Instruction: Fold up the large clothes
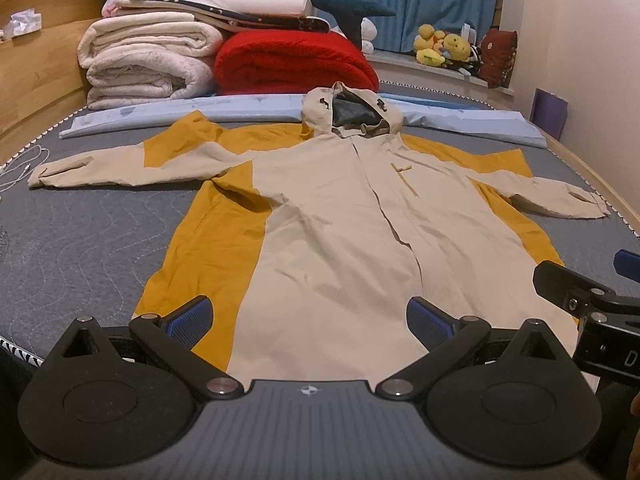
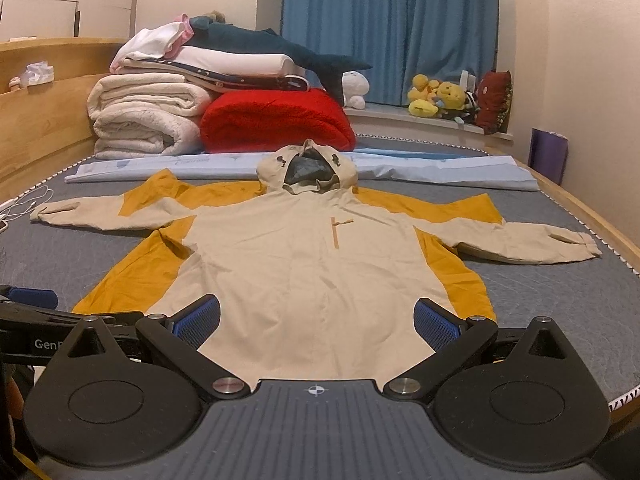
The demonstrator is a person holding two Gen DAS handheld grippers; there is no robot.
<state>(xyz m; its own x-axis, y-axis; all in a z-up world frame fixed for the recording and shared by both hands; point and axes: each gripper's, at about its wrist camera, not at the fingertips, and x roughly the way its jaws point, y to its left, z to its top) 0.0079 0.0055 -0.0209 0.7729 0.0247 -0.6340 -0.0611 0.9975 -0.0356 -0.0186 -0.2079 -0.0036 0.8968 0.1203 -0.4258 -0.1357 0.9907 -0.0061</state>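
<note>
Jacket: the beige and mustard hooded jacket [image 1: 340, 224] lies flat, front up, on the grey mattress [image 1: 100, 240] of the bed, sleeves spread to either side, hood [image 2: 307, 170] pointing at the far end.
Left hand-held gripper [image 1: 308, 320]: fingers wide apart, hovering over the hem, holding nothing.
Right hand-held gripper [image 2: 316, 322]: also spread apart above the hem, empty, just beside the left one.
Behind the hood: a folded pale blue sheet [image 2: 440, 174] lies across the bed.
Far end: a red blanket [image 1: 292, 64] and a stack of white bedding [image 1: 148, 60].
Window ledge: yellow plush toys [image 2: 436, 96] in front of the blue curtain [image 2: 392, 28].
</note>
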